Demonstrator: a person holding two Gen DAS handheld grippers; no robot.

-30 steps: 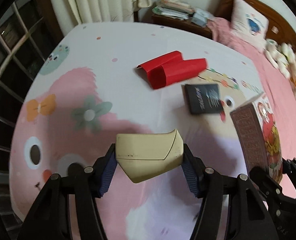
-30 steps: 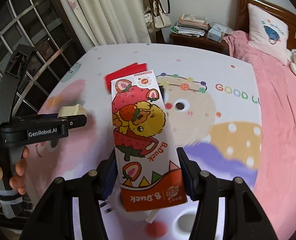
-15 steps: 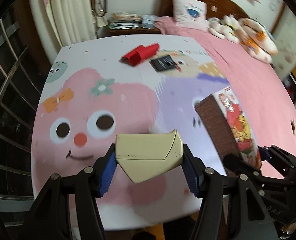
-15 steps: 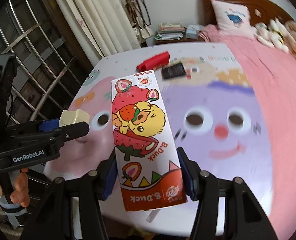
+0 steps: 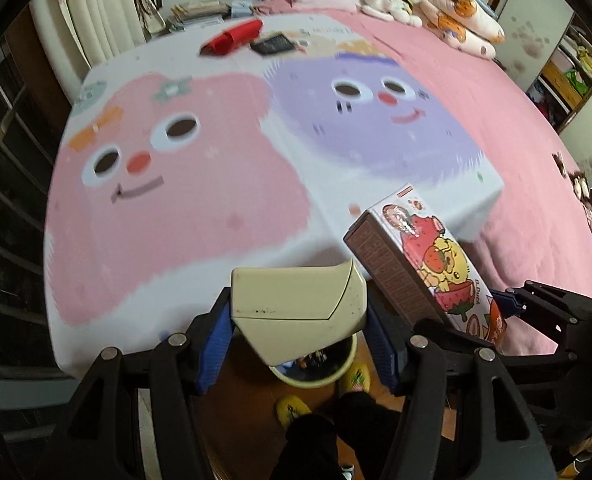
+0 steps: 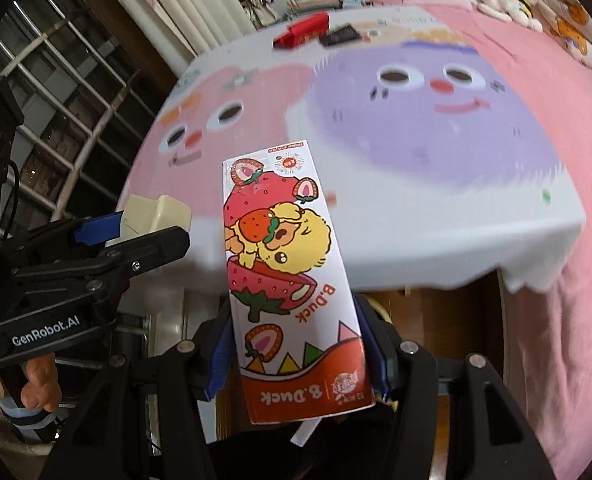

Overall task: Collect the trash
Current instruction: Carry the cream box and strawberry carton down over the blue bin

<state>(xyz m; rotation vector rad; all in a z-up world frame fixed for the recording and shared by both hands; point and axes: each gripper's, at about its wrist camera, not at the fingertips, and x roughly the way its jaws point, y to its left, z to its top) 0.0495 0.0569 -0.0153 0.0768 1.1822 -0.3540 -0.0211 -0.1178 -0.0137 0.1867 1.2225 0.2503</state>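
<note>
left tongs (image 5: pixel 298 322): clamping a cream box (image 5: pixel 296 308) across its width, hovering right over the bin (image 5: pixel 316 368) on the floor, past the bed edge
right tongs (image 6: pixel 298 356): squeezing the B.Duck carton (image 6: pixel 288 276) near its bottom end only, so most of it is sticking out forward and up
bin: a small pale one, mostly hiding behind the cream box in the left view, already holding some bits; feet in yellow slippers (image 5: pixel 292 408) are standing right beside it
risk, cream box: probably fine if it's let go straight down, but the opening is looking narrow, so a drop off-centre could be clipping the rim and bouncing onto the floor
risk, carton: it's long, and dropping it flat could be leaving it lying across the rim or tipping the bin; going in end-first looks safer
risk, tongs: both are crowding the same spot, so they could be bumping each other
still left: red box (image 5: pixel 232 38) and black packet (image 5: pixel 274 44) are sitting at the far end of the bed
</note>
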